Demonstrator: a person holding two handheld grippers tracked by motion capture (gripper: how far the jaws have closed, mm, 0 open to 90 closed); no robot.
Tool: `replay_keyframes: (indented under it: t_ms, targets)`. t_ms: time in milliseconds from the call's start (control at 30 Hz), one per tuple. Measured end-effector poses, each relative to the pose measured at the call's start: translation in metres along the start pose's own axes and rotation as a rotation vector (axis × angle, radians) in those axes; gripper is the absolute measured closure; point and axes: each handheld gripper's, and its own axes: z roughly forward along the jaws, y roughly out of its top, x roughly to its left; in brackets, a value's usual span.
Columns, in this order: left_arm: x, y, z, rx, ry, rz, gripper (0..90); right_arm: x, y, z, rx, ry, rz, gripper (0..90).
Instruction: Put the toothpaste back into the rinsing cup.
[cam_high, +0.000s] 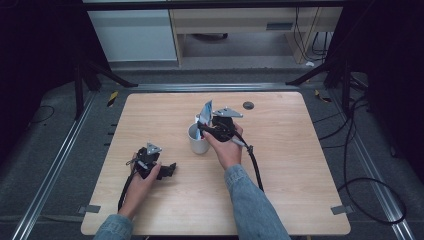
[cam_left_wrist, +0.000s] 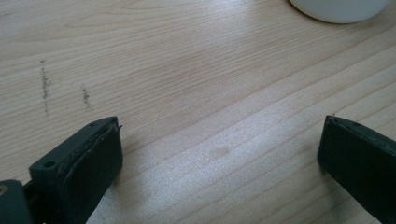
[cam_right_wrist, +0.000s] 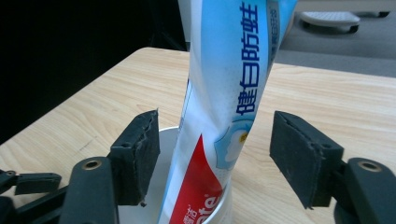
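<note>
Toothpaste tube (cam_right_wrist: 224, 116) stood upright between the jaws of our right gripper (cam_right_wrist: 215, 154), its lower end down inside the white cup (cam_right_wrist: 163, 186) and its blue-and-white body rising well above the rim; the two black jaws were spread apart on either side of it, with a clear gap between each pad and the tube, so we held nothing. From the high view, our right gripper (cam_high: 212, 122) sat just beside and over the cup (cam_high: 198, 140) near the middle of the wooden table (cam_high: 280, 165), the tube (cam_high: 205, 112) poking up past the jaws, and our right hand (cam_high: 226, 147) wrapped the handle with the cable trailing back toward us. Our left gripper (cam_high: 167, 170) rested low on the table, well apart from the cup, in our left hand (cam_high: 142, 177). Its jaws were also wide apart, with bare wood (cam_left_wrist: 201, 116) between them, and the base of the cup (cam_left_wrist: 338, 9) lay ahead of the jaws and toward the right one
</note>
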Motion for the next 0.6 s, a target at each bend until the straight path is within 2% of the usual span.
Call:
replay_keyframes:
  t_ms: [200, 600]
  targets:
    - [0.0, 0.0, 0.0, 0.0, 0.0, 0.0, 0.0, 0.002, 0.0019, -0.0007, 0.001, -0.023, -0.018, 29.1]
    - [-0.0001, 0.0, 0.0, -0.001, 0.0, -0.001, 0.0, 0.0026, 0.0059, -0.004, 0.026, -0.056, -0.056, 15.7]
